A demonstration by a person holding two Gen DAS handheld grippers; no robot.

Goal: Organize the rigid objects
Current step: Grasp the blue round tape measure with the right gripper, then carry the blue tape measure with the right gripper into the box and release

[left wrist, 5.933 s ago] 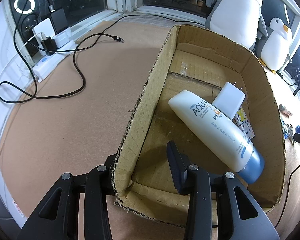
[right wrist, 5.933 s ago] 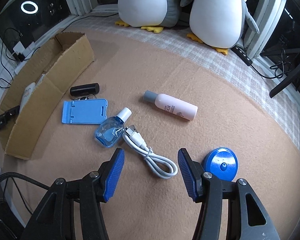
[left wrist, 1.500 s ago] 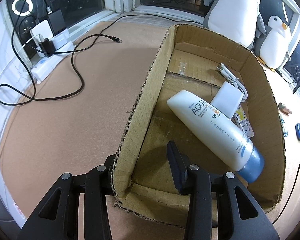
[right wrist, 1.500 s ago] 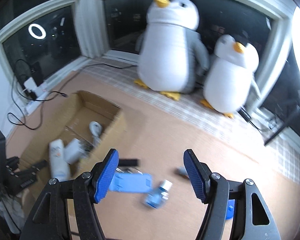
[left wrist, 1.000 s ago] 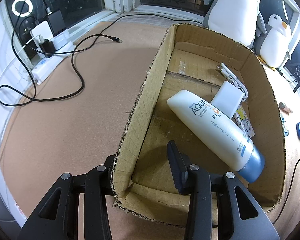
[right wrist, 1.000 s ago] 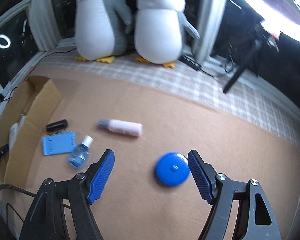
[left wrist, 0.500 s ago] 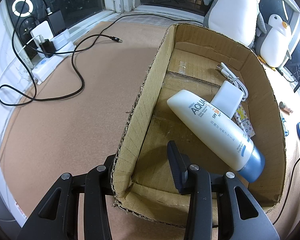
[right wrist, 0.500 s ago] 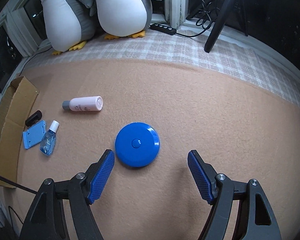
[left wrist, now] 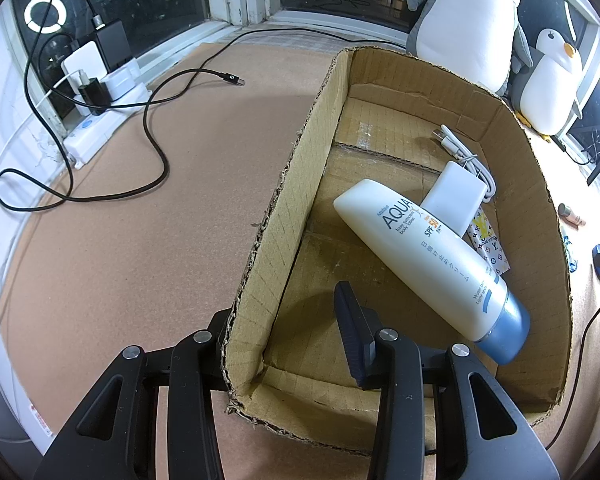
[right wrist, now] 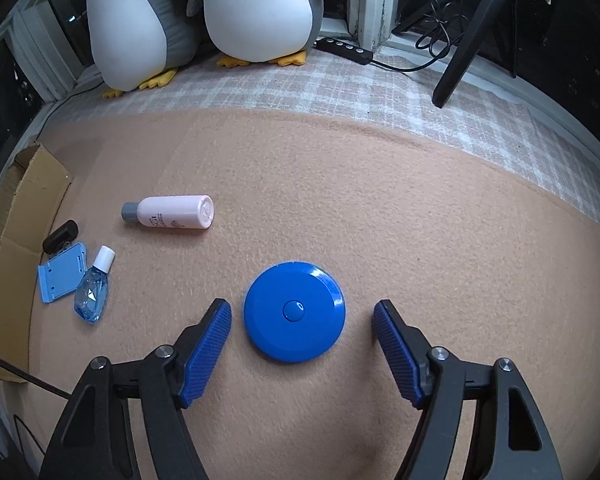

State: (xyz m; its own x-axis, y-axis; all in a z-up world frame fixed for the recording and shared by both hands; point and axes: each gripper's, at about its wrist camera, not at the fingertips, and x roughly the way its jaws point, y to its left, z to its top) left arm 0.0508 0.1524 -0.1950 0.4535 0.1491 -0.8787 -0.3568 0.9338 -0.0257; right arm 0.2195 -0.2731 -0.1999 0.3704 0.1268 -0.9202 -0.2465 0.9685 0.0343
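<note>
Right wrist view: the right gripper [right wrist: 302, 322] hangs low over the tan felt mat [right wrist: 420, 220], fingers spread wide, holding nothing.
Blue disc [right wrist: 294, 311]: a round, flat, glossy case with a small centre button, lying flat on the mat between the two ribbed blue pads [right wrist: 206, 350]; the left pad is just beside its rim, the right pad is farther off. Neither touches it.
Handling, as a judgement: it looks like hard plastic, stiff and light, with a smooth slippery rim. The low profile leaves little edge to bite, so the pads should go down close to the mat and close squarely across the widest part, clear of the button.
Risk: an off-centre squeeze could make the disc squirt out sideways or tip.
Others, relative to the disc: a pink bottle [right wrist: 169, 212] lies on its side beyond and to the left; farther left sit a small clear blue bottle [right wrist: 93, 293], a light blue flat holder [right wrist: 60, 273] and a black cylinder [right wrist: 60, 235], all near the cardboard box [right wrist: 8, 248].
Left wrist view: the left gripper [left wrist: 286, 326] straddles the box's near corner, one finger inside, one outside; whether it pinches the wall I cannot tell.
Box contents: a sunscreen tube [left wrist: 432, 266], a white charger [left wrist: 454, 196], a white cable [left wrist: 466, 156] and a patterned packet [left wrist: 490, 246].
</note>
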